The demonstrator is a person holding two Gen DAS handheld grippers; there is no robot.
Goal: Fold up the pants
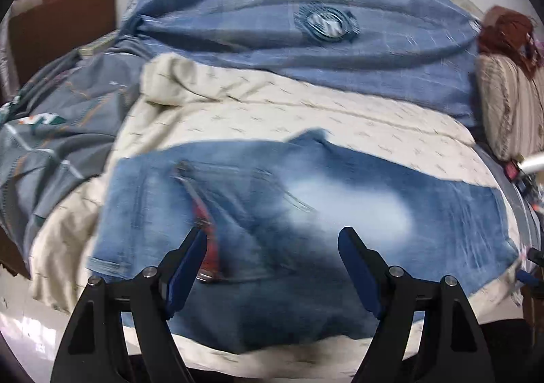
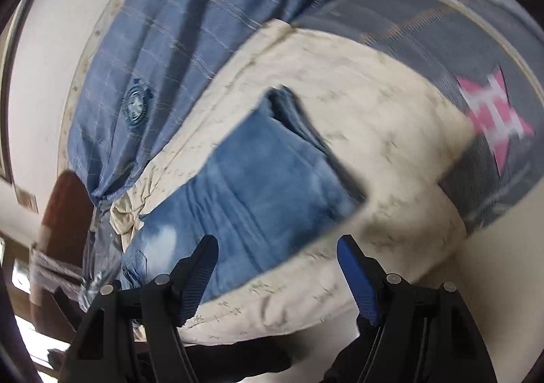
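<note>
Blue faded jeans (image 1: 306, 213) lie flat on a cream sheet (image 1: 272, 111) on the bed, waist end to the left with a red strap (image 1: 204, 213) on it. My left gripper (image 1: 272, 237) hovers open above the jeans near the front edge, holding nothing. In the right wrist view the jeans (image 2: 258, 199) lie lengthwise, partly doubled over on themselves. My right gripper (image 2: 277, 243) is open and empty above the jeans' near edge. Both views are motion-blurred.
A blue checked blanket (image 1: 306, 26) lies behind the cream sheet. A grey patterned quilt (image 1: 51, 145) is bunched at the left, a brown headboard (image 1: 61, 26) beyond it. A striped pillow (image 1: 510, 104) sits at the right. A grey cover with a pink star (image 2: 493, 114) shows in the right wrist view.
</note>
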